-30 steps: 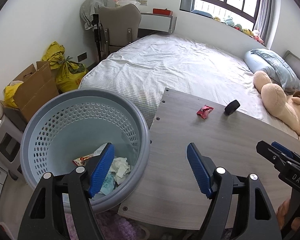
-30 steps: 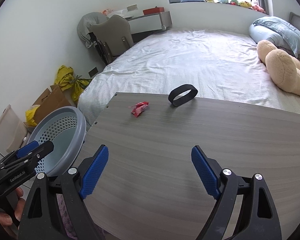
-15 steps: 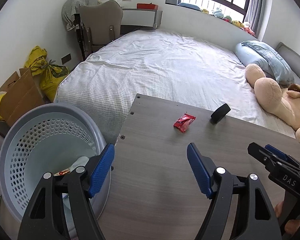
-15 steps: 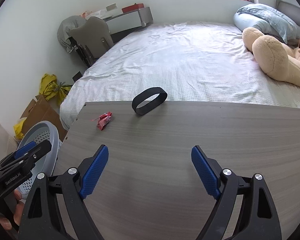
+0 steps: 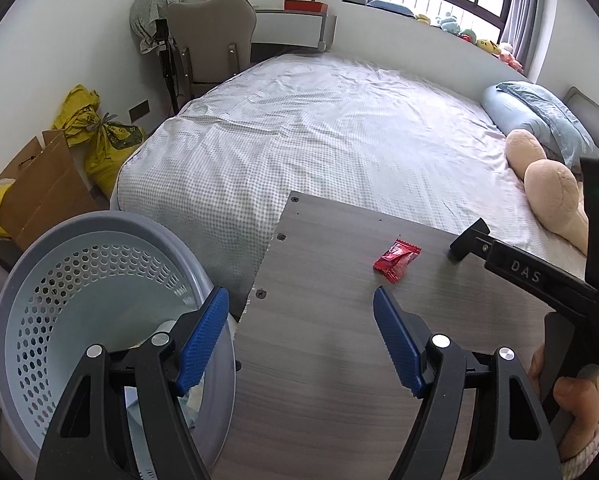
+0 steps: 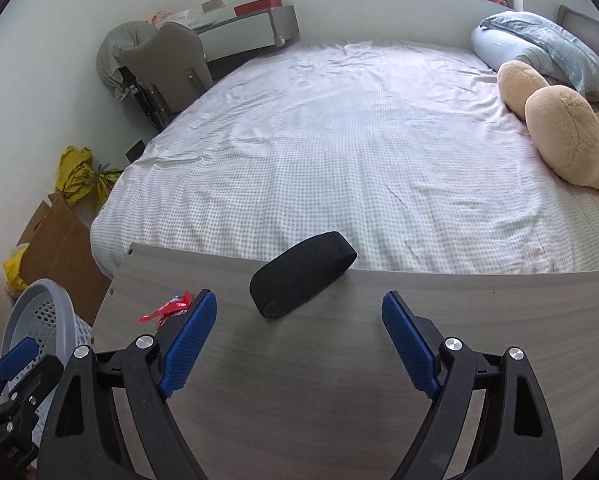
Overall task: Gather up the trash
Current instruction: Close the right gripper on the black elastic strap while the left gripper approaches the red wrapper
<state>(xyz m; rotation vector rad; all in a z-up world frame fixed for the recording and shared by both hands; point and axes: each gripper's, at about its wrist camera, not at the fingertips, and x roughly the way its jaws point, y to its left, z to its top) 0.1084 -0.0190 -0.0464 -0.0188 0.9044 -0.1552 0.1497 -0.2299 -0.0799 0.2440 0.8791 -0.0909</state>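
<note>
Both grippers have moved in across the worktop (image 6: 339,380) since a second ago: the basket (image 5: 59,264) has slid toward the left edge of the left view, and the black band (image 6: 303,278) now looms large ahead of the right gripper (image 6: 297,344). The left gripper (image 5: 301,338) hangs with jaws spread wide and empty, one finger over the basket rim, the other over the worktop. The right gripper's jaws are equally wide, gripping nothing, with the band just beyond them. A red wrapper (image 5: 396,260) lies on the grey wood-grain worktop, ahead of the left gripper and left of the band, untouched. Beyond the worktop stretches a bed (image 6: 359,152) in checked sheets with a plush toy (image 6: 559,132) and a blue pillow (image 6: 539,40); a chair (image 5: 211,36), yellow bags (image 5: 95,132) and a cardboard box (image 5: 43,188) line the far wall.
</note>
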